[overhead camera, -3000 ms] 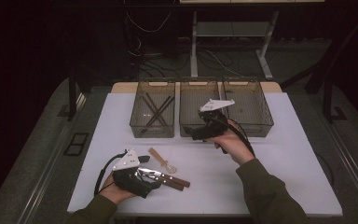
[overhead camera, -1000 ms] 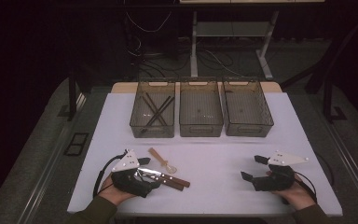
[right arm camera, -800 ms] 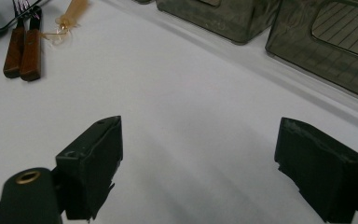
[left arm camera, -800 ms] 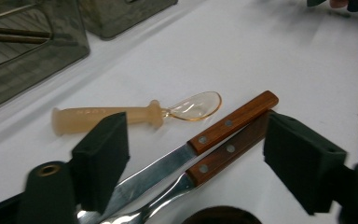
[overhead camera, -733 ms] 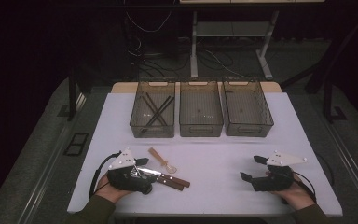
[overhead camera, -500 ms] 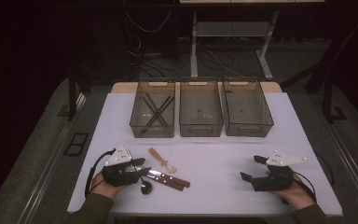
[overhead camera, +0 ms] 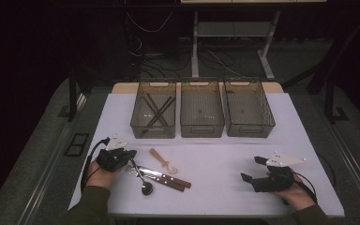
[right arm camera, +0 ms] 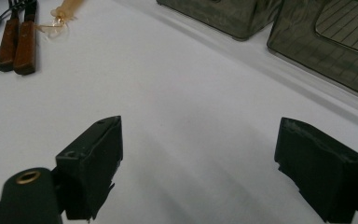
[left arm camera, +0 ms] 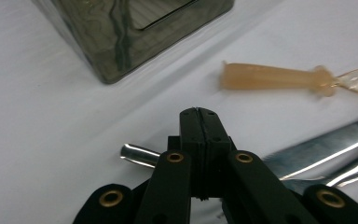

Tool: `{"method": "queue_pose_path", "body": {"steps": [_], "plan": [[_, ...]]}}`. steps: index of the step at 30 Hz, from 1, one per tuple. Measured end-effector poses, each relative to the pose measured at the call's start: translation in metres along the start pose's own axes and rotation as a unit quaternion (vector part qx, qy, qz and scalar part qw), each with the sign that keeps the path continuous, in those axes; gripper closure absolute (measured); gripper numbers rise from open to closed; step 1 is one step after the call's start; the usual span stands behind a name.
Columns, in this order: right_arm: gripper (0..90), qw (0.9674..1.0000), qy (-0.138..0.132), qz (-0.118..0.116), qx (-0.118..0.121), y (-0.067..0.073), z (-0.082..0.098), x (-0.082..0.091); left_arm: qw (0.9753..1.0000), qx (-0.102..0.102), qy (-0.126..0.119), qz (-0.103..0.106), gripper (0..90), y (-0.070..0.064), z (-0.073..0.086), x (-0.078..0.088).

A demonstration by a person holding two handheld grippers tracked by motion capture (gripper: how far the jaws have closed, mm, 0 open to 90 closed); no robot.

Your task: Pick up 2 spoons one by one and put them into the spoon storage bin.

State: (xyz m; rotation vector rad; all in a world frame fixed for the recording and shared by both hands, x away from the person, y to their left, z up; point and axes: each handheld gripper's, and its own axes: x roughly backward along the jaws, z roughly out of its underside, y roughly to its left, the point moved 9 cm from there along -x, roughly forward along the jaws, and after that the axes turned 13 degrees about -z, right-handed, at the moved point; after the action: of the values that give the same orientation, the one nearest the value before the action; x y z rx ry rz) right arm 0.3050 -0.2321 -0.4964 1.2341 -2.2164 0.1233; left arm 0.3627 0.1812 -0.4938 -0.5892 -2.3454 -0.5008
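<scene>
Metal spoon (overhead camera: 143, 180) lies on the white table (overhead camera: 225, 154), near the front edge on your left, just beside the knife and fork (overhead camera: 168, 178).

Your left gripper (overhead camera: 130, 157) is closed pad to pad. Its jaws have just been closing, and nothing sits between them. In the left gripper view the gripper (left arm camera: 199, 116) hangs low over the cloth. The spoon's handle end (left arm camera: 137, 155) pokes out from under it on the left. I cannot tell whether they touch.

Your right gripper (overhead camera: 252, 169) rests near the front right of the table. Its jaws stand wide and hold nothing. The right gripper view shows bare cloth between the open pads (right arm camera: 198, 154).

A second ago your left hand covered the cutlery with its jaws apart. It has since slid left, and the spoon now lies in plain sight. Your right hand has not shifted in that second. Three seconds ago it was up at the middle bin (overhead camera: 202, 126).

The spoon's long axis runs slightly off front to back. Its bowl points toward you, and its handle points away and a little left, toward your left gripper's tips. The tan spoon (overhead camera: 161, 159) lies just behind the knife and fork.
</scene>
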Motion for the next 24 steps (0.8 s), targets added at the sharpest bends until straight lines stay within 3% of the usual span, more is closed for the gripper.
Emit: {"method": "queue_pose_path", "body": {"steps": [3,5,8,11,14,18,20,24], "plan": [[15.3,1.0,-0.001,0.001,0.001,0.001,0.0,0.001,0.9999,0.001,0.001,0.011,88.7,-0.005,0.001,0.004],[15.4,1.0,-0.002,0.003,0.001,0.001,-0.001,0.002,0.9995,-0.002,-0.004,0.03,88.7,-0.015,0.003,0.013],[15.4,1.0,-0.004,0.005,0.0,0.0,-0.001,0.003,0.9983,-0.021,0.003,0.054,88.7,-0.033,0.012,0.027],[15.4,1.0,-0.005,0.004,-0.001,0.0,-0.001,0.003,0.997,-0.042,0.008,0.065,88.8,-0.047,0.02,0.037],[15.4,1.0,-0.003,0.004,0.002,0.0,-0.001,0.003,0.996,-0.037,0.017,0.079,88.8,-0.051,0.028,0.04],[15.4,1.0,-0.004,0.005,0.003,0.0,-0.001,0.003,0.9929,-0.042,0.027,0.108,88.8,-0.059,0.034,0.044],[15.3,1.0,-0.005,0.005,0.0,0.0,-0.001,0.003,0.99,-0.052,0.035,0.126,88.8,-0.067,0.038,0.045],[15.4,1.0,-0.003,0.006,0.001,0.0,0.0,0.003,0.9867,-0.058,0.043,0.146,88.8,-0.076,0.044,0.051]]}}
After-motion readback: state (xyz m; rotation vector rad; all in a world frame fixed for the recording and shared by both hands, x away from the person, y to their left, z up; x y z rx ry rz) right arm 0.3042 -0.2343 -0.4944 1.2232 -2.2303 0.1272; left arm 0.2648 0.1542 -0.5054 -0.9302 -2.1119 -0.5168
